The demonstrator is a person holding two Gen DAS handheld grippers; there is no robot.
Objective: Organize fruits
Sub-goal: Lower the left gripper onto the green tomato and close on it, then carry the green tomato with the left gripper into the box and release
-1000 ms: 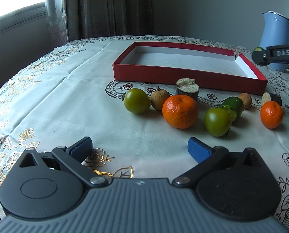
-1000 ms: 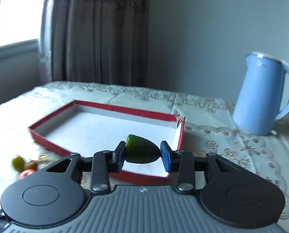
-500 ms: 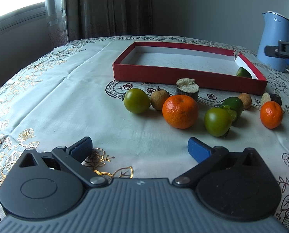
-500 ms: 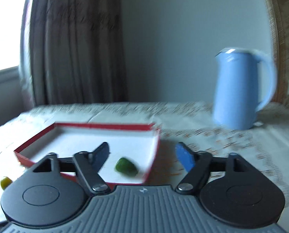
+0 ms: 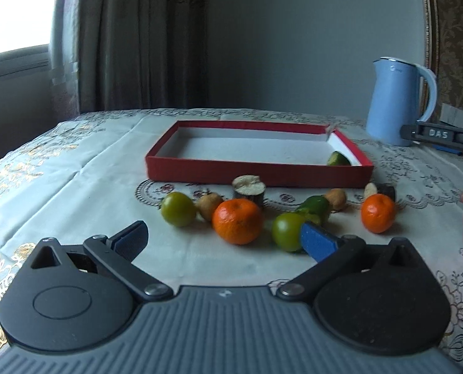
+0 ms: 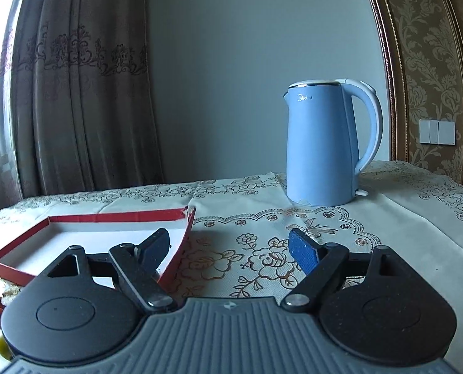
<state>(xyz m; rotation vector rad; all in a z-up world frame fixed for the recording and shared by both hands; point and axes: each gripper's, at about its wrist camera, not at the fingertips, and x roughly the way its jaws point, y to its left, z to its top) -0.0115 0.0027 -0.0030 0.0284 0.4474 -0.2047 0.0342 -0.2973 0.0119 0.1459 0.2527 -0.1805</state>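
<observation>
The green fruit piece [image 5: 338,158] has left my right fingers [image 6: 228,246] and now lies in the red box [image 5: 256,173], in its near right corner. Those fingers stand wide apart, holding nothing. My left fingers [image 5: 223,241] are spread wide too, empty, above the desk [image 5: 85,187] before the large orange [image 5: 237,220] and green fruits [image 5: 178,208].

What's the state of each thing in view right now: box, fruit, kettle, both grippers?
red box: open-topped, holds one green piece
green piece: lying in the box's near right corner
large orange: on the cloth, outside the box
small orange: on the cloth, outside the box
kettle: upright, lid shut
left gripper: open, empty
right gripper: open, empty
</observation>
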